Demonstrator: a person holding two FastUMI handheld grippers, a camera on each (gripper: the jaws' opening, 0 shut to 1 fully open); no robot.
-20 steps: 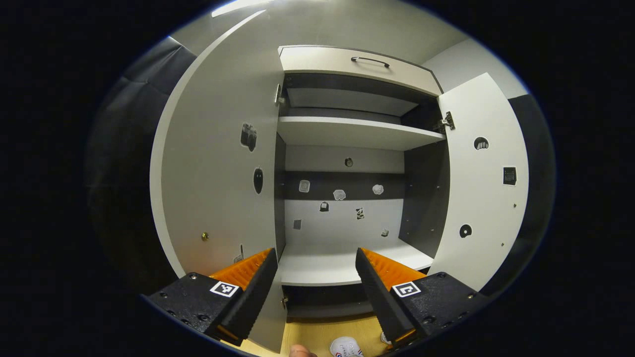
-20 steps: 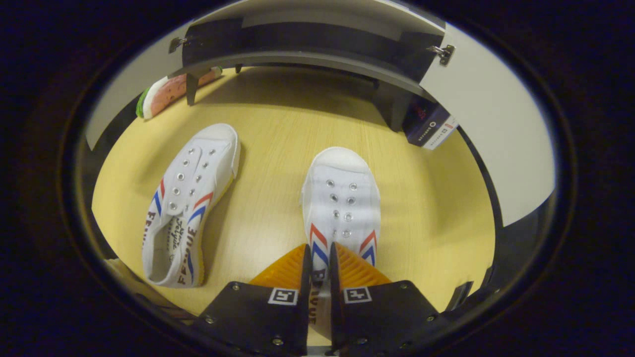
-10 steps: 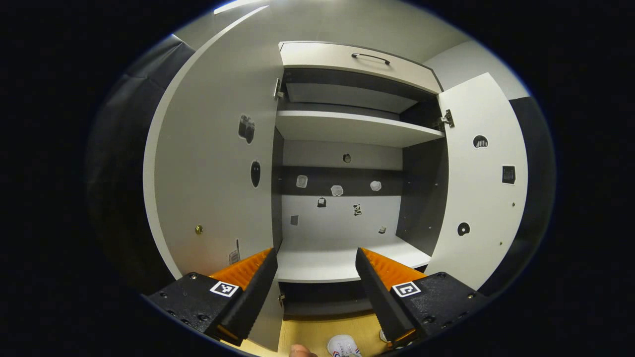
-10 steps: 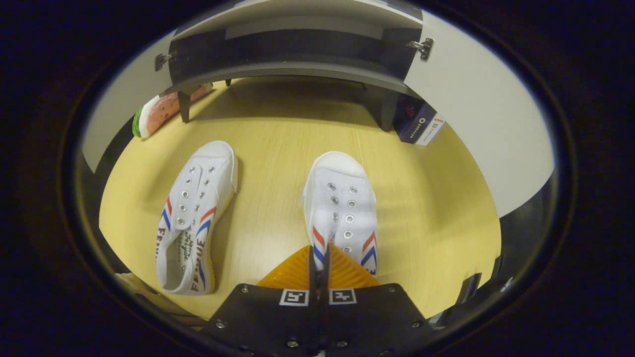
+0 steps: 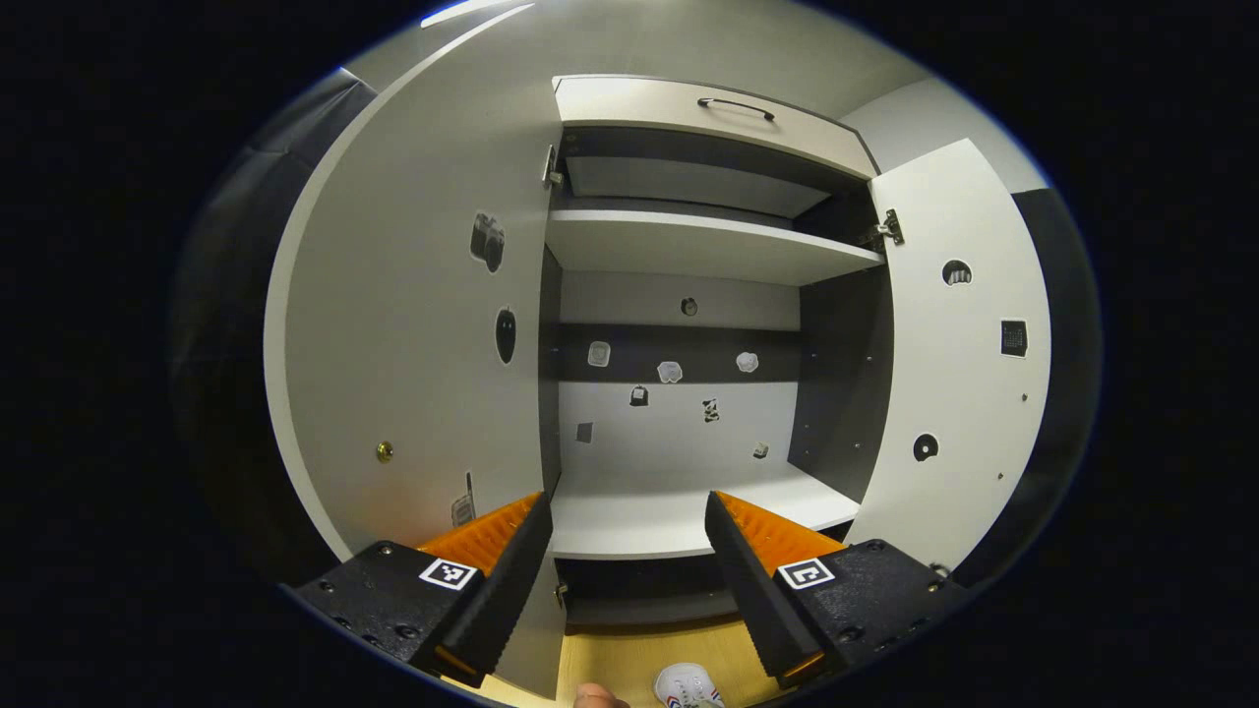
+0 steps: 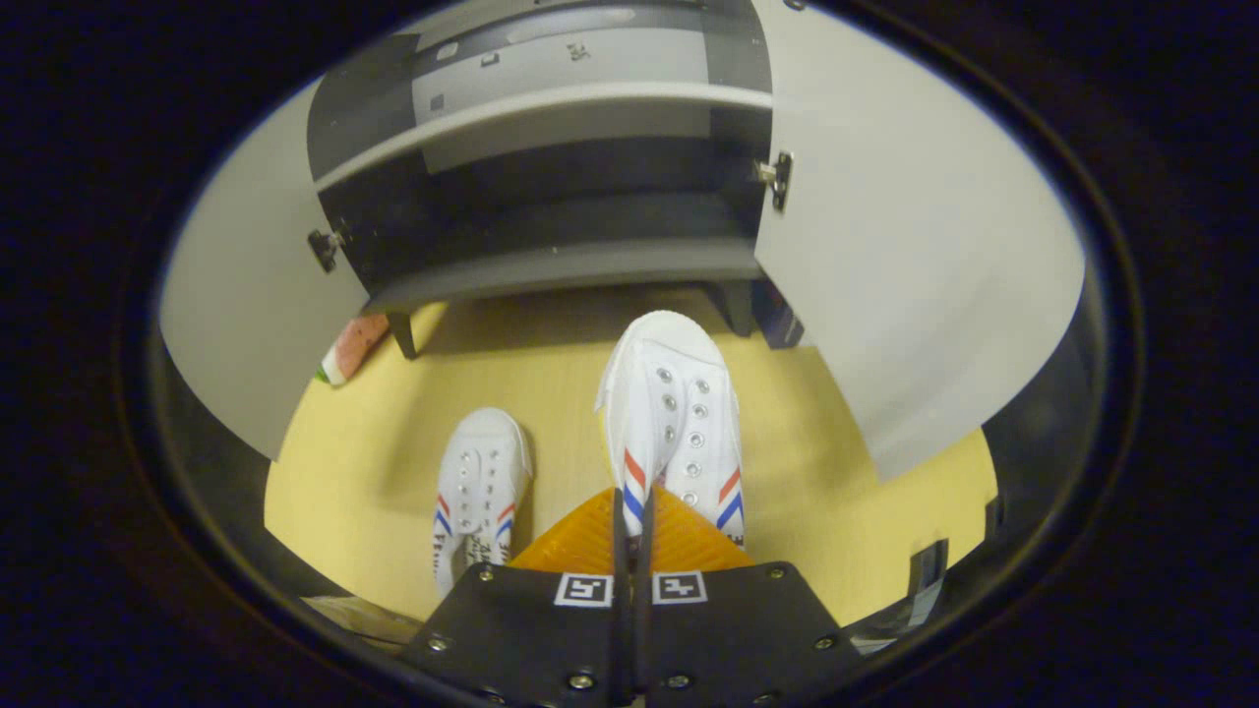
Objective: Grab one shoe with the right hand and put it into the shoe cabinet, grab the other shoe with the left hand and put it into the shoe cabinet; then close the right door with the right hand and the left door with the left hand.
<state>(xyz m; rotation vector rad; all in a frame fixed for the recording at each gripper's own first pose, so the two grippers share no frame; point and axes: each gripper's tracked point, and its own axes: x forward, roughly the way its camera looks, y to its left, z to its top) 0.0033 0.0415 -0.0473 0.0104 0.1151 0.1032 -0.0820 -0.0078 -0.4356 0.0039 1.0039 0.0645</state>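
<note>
My right gripper [image 6: 632, 511] is shut on the heel edge of a white shoe [image 6: 674, 423] with red and blue stripes, and holds it above the floor, toe toward the shoe cabinet [image 6: 551, 265]. The other white shoe [image 6: 477, 487] lies on the yellow floor to its left. In the left gripper view my left gripper [image 5: 625, 511] is open with nothing between its fingers, facing the open cabinet [image 5: 689, 246]. Its left door [image 5: 413, 344] and right door [image 5: 959, 364] stand open. A shoe toe [image 5: 689, 683] peeks in at the bottom.
A watermelon-patterned item [image 6: 349, 349] lies on the floor beside the cabinet's left leg. A dark box [image 6: 780, 320] sits behind the right door [image 6: 905, 256]. The lower shelf [image 5: 679, 521] is bare, with small stickers on the back wall. A fingertip [image 5: 595, 696] shows at the bottom edge.
My right gripper closed on the shoe's heel and lifted it off the floor; the view has risen and the cabinet shelves came into sight. My left gripper barely moved.
</note>
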